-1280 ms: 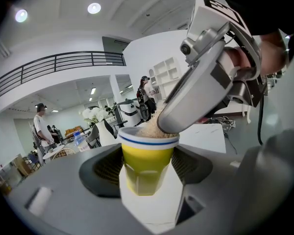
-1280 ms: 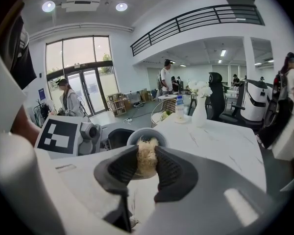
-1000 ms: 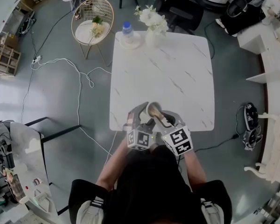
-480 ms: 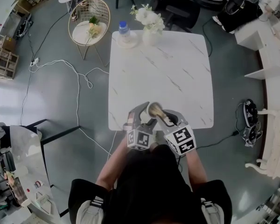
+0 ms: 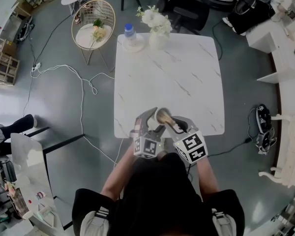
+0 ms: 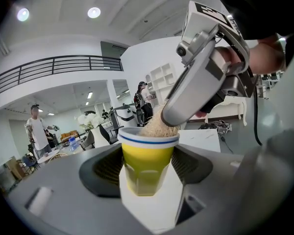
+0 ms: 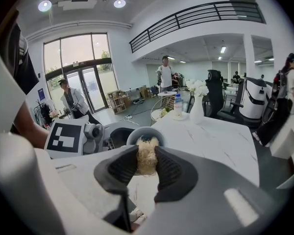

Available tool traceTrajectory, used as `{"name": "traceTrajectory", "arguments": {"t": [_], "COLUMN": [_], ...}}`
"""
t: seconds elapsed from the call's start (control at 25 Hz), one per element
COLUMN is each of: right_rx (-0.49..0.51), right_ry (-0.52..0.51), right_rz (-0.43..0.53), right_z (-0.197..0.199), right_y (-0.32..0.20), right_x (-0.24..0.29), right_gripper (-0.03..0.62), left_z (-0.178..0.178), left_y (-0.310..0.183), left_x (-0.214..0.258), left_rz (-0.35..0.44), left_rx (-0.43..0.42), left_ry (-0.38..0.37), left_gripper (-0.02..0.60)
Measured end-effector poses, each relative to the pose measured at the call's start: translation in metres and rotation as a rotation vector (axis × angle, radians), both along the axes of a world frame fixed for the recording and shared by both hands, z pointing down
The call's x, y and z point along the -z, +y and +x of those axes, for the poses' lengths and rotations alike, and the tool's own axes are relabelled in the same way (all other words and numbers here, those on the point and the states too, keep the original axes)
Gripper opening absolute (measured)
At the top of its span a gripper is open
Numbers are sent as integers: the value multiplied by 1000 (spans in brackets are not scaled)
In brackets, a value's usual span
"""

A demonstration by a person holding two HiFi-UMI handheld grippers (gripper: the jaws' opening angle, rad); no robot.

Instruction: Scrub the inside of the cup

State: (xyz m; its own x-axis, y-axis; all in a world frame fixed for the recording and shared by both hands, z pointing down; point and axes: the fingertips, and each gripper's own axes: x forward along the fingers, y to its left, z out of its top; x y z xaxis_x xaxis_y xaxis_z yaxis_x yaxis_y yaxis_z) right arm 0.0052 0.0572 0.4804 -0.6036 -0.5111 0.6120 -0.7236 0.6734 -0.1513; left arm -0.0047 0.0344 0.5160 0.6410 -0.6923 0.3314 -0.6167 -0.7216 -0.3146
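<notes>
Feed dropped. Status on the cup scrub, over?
Left hand-held gripper shut on yellow cup. Right hand-held gripper shut on fibre scrubber, in cup mouth. Nothing blocking.

**Newcomer at the left margin**

A person's leg (image 5: 14,126) now shows on the floor (image 5: 54,107) at my head view's left edge, absent a second ago. My framing drifts too: the table (image 5: 187,73) sits slightly further left.

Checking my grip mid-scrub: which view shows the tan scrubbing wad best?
Right gripper view: the scrubbing wad sits pinched between the right tongs, its tip in the cup. The left gripper view shows only the part entering the cup; the head view, a small tan blur.
</notes>
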Motion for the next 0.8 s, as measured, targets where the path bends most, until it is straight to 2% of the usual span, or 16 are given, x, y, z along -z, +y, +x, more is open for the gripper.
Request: {"name": "traceTrajectory", "arguments": {"t": [0.8], "right_rx": [20], "right_ry": [-15], "right_rz": [6], "right_z": [-2], "right_y": [14], "right_x": [5], "right_gripper": [103], "left_z": [-1], "left_y": [7], "left_x": [2], "left_rz": [-8], "left_rx": [6], "left_ry": [26], "left_gripper": [316]}}
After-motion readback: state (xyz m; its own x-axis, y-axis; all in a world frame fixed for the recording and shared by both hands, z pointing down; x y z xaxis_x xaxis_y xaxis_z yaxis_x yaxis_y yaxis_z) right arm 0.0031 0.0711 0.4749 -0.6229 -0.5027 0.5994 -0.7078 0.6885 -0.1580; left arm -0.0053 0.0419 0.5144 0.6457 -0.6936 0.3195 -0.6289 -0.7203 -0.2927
